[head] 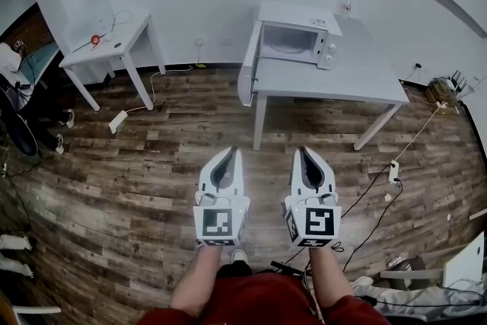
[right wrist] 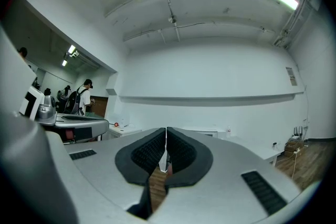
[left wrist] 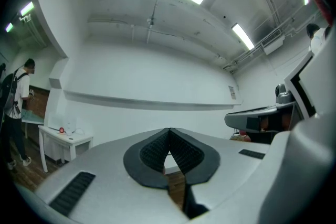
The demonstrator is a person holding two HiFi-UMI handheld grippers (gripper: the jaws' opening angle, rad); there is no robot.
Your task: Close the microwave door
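- The microwave (head: 297, 38) sits at the far left end of the white desk (head: 342, 84), against the back wall
- Its door (head: 247, 72) stands wide open, swung out to the left past the desk's edge, and the oven cavity shows, so the closing itself is not yet done
- The left claw (head: 230, 152) is pressed shut with nothing in it; in the left gripper view its dark pads (left wrist: 155, 150) meet at the tip and only floor and wall show beyond them
- The right claw (head: 303, 151) is closed and empty too; the right gripper view shows its pads (right wrist: 148, 153) together at the tip
- Both claws are held side by side low in front of the person, over the wooden floor (head: 137, 179), well apart from the desk and from the door
- Judged from this, the task is at its approach stage: nothing touches the door yet
- What is left seems to be reaching the desk, putting a claw against the outer face of the door, and swinging it to the right until it shuts on the microwave's front
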